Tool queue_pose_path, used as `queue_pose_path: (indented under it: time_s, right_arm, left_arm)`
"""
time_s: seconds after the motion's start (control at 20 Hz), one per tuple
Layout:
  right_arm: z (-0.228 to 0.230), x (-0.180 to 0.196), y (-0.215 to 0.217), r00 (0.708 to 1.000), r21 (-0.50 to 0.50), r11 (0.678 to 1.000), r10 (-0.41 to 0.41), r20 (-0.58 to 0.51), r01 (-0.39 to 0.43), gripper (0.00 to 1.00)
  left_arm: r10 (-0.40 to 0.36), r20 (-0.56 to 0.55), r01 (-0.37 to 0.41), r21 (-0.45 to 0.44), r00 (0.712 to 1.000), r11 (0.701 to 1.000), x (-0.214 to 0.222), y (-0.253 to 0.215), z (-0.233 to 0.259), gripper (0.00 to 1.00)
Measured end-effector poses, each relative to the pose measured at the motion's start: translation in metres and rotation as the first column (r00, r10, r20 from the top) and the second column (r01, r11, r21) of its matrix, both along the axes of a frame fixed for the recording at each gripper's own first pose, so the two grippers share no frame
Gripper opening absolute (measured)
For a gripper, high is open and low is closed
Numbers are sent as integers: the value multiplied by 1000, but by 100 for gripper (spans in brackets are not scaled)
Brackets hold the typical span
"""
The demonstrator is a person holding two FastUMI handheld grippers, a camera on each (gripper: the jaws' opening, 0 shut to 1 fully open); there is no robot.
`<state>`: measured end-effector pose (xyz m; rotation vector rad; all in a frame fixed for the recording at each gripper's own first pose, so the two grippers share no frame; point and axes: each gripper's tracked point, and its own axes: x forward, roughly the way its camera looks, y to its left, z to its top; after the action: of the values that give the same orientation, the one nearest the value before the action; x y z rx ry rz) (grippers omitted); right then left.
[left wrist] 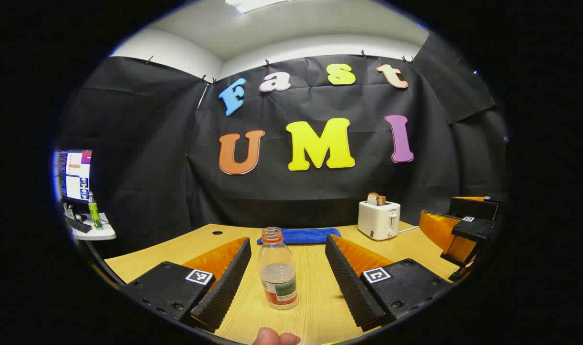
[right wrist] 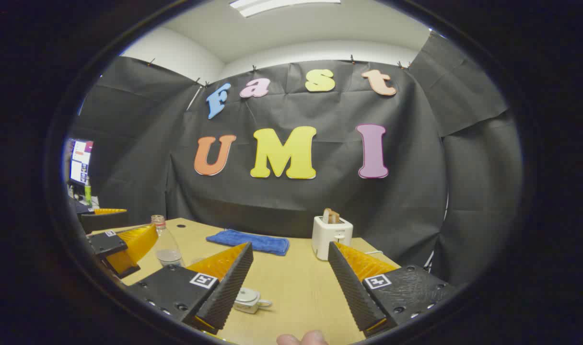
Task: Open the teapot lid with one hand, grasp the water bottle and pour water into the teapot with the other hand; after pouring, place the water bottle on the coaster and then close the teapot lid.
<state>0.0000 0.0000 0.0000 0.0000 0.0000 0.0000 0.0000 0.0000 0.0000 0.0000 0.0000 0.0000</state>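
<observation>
The left gripper (left wrist: 285, 282) is spread wide, its fingers standing apart on either side of the uncapped water bottle (left wrist: 277, 268), which is set upright on the table (left wrist: 315, 268) and is not touched. The right gripper (right wrist: 291, 282) is likewise held wide open and level above the table, nothing being gripped; the teapot (right wrist: 250, 300), lid on, is seen just beside its left finger (right wrist: 227, 287).

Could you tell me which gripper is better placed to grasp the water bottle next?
Left: the left gripper is open with the water bottle standing between its fingers.
</observation>
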Motion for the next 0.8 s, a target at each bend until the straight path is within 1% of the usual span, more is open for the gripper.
queue_pose_path:
  time_s: [0.15,0.3,0.6,0.65,0.7,0.8]
  right_arm:
    - [0,1,1,1000,10,1000,5,-2,-5,95]
    - [-3,2,-1,1000,-1,1000,3,-6,-3,95]
    - [-13,3,7,999,21,999,25,-34,-25,95]
    - [-14,3,7,999,23,999,27,-36,-27,97]
    - [-14,3,8,999,23,999,27,-37,-27,95]
    - [-15,3,9,999,21,999,27,-37,-26,95]
  left_arm:
    - [-7,4,7,-1,1000,1000,-1,-2,-1,98]
    - [-6,-12,6,-4,1000,1000,-1,-2,-8,98]
    - [-8,-45,8,-19,999,1000,-2,1,-21,98]
    - [-8,-45,7,-21,999,1000,-3,2,-21,98]
    - [-7,-43,6,-22,999,1000,-3,3,-20,98]
    - [-5,-45,4,-21,999,1000,-4,4,-22,98]
